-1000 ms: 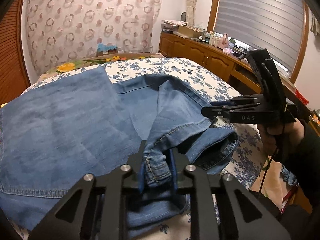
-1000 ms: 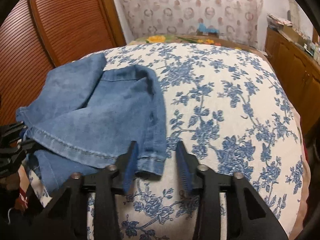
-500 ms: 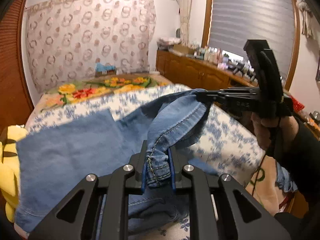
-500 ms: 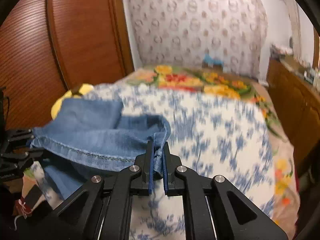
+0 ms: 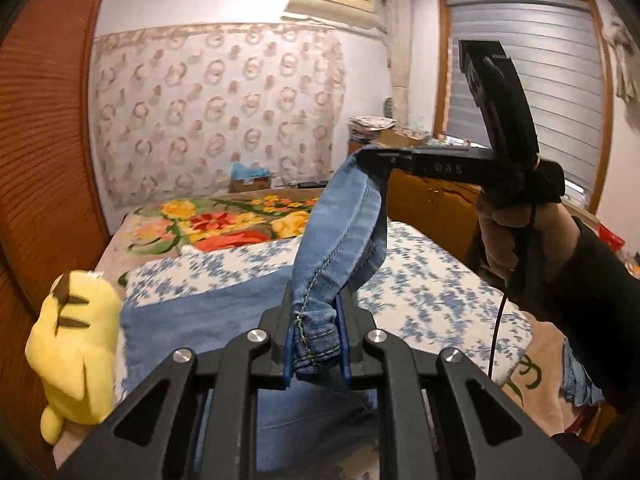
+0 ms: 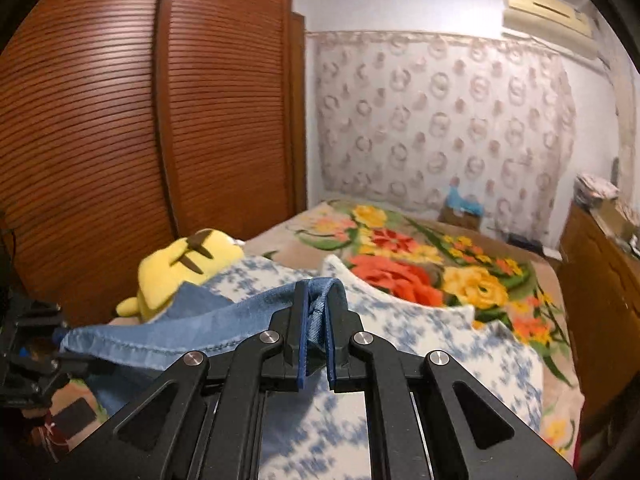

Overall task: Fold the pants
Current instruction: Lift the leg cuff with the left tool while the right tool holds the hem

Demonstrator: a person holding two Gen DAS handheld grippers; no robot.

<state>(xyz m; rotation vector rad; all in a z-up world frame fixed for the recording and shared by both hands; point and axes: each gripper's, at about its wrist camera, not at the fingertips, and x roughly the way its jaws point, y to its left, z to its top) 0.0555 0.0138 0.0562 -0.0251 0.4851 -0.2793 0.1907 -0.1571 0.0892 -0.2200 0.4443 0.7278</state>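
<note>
Left gripper clamped on hem of jeans. Right gripper pinched tight on other hem corner, seen in left view gripped by a hand. Hem stretched between both, lifted above bed; rest lying below. Yellow plush beside.

Both tools are matte black plastic: the left gripper has two angular finger arms with triangular cut-outs, four round silver screw heads in a row just behind the jaws, and blue ribbed pads lining the inner faces. The right gripper is built alike, with the same silver screws and blue pads behind its jaws. Seen from the left wrist, it bears pale lettering on its side, a tall black block above its handle, a thin black cable beneath, and the person's hand wears a black sleeve.
</note>
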